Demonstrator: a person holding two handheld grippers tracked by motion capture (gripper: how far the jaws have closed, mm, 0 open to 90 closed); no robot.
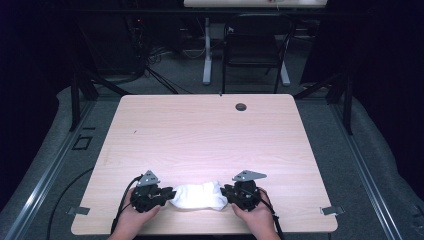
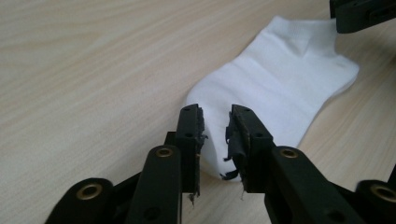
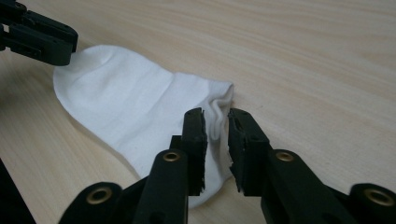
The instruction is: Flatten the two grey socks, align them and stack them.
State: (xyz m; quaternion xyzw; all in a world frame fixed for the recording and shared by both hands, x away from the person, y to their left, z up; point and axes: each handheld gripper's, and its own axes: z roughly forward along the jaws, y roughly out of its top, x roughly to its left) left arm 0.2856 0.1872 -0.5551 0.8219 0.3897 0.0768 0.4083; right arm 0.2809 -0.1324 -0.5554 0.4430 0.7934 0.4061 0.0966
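Note:
A white ankle sock (image 1: 200, 196) lies flat on the light wooden table (image 1: 210, 130) near its front edge, stretched between my two grippers. My left gripper (image 1: 170, 194) holds the toe end; in the left gripper view its jaws (image 2: 215, 114) stand close together with the sock (image 2: 280, 79) between them. My right gripper (image 1: 226, 192) holds the cuff end; in the right gripper view (image 3: 215, 116) the sock's (image 3: 130, 107) fabric bunches up between the jaws. Each gripper also shows across the sock in the other's view: the right gripper (image 2: 364, 14), the left gripper (image 3: 42, 39).
A round cable hole (image 1: 241, 106) sits near the table's far edge. Behind the table stand a black chair (image 1: 252, 50) and a white desk leg (image 1: 207, 55). Cables trail from both grippers over the front edge.

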